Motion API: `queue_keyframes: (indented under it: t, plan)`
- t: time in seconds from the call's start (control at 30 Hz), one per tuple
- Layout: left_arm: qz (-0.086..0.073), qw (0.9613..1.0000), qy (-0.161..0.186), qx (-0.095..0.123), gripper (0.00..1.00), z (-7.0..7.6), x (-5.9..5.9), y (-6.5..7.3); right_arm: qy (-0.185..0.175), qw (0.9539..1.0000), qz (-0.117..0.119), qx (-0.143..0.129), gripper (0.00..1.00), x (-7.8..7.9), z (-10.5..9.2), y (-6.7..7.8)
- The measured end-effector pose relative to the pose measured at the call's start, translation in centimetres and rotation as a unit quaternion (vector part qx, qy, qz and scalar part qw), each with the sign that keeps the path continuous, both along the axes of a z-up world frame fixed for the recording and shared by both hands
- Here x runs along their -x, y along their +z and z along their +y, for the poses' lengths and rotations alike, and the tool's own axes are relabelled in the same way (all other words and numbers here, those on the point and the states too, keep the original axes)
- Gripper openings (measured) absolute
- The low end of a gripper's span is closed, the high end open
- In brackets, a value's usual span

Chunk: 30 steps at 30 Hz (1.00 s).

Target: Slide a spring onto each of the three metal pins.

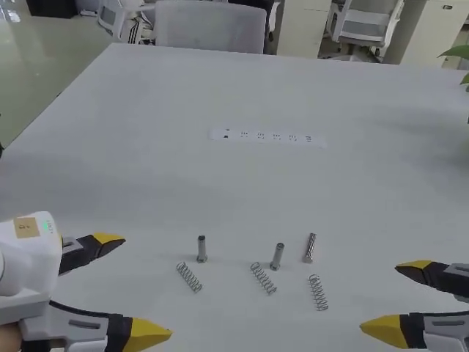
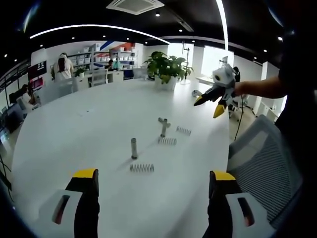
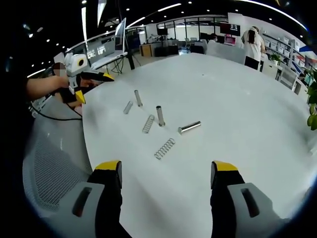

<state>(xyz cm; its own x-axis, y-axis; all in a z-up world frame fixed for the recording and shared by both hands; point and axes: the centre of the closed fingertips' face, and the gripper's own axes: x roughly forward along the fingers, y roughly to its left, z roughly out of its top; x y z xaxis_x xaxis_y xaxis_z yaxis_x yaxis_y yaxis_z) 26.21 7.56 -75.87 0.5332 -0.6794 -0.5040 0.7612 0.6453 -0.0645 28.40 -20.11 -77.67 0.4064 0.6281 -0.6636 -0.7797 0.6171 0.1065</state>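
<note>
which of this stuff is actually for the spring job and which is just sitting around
For the job:
left pin, middle pin, right pin
left spring, middle spring, right spring

Just lying about:
socket strip, further back
chair at the far edge
potted plant

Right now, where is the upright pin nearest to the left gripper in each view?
Head view: the pin, leftmost of three, low centre.
Left gripper view: the closest pin, lower left of centre.
Right gripper view: the farthest pin, upper left of centre.
Shared landmark: the spring lying beside it.
</note>
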Motion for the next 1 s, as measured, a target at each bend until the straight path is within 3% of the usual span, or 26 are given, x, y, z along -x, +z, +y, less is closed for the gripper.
queue_keyframes:
  t: [0.8, 1.0]
  plan:
    - [0.01, 0.9999, -0.002, -0.006, 0.84, 0.4, 0.4, -0.4, -0.019, 0.9996, 0.018, 0.009, 0.63, -2.5, 0.4, 0.3]
    - [0.011, 0.9998, -0.005, -0.014, 0.84, 0.4, 0.4, -0.6, -0.03, 0.9992, 0.027, 0.007, 0.6, -4.3, 1.0, 0.5]
